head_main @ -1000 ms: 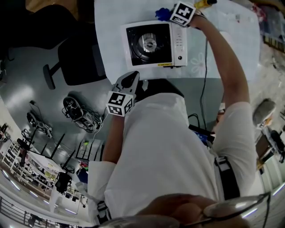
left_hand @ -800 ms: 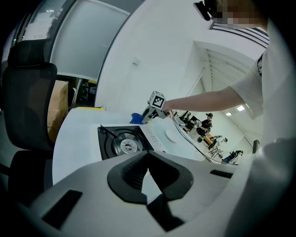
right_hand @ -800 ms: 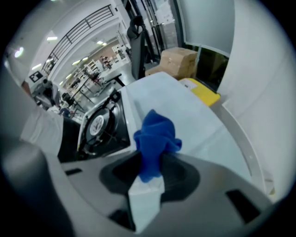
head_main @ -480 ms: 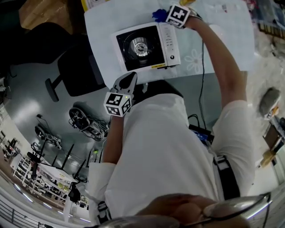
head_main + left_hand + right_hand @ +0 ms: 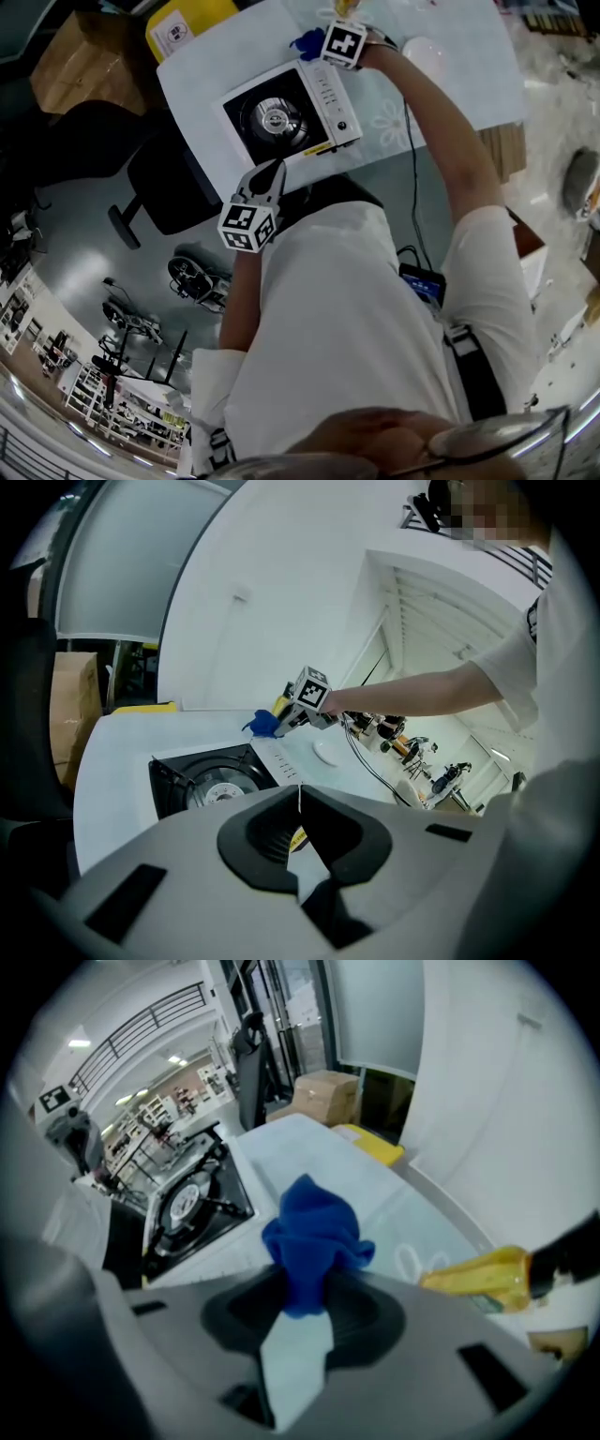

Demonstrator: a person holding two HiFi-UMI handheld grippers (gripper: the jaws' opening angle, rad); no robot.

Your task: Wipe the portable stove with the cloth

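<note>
Stove (image 5: 281, 117): on desk (image 5: 450, 56); yellow strip (image 5: 319, 150) on its front edge too small to read. Cloth (image 5: 314, 1232): blue, bunched, clamped in right gripper (image 5: 298, 1302) jaws just beyond stove's control panel (image 5: 328, 94). Left gripper (image 5: 265, 178): jaws together, empty, off stove's front; best lower cloth flat onto panel, wipe evenly.

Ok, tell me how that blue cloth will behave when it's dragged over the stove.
The cloth bunches in soft folds above the right gripper, so it is probably floppy and will flatten under pressure. The bunch stands up unsupported, so it is likely light. Pinched at one end only, its loose part may trail or fold over on the stove.
</note>
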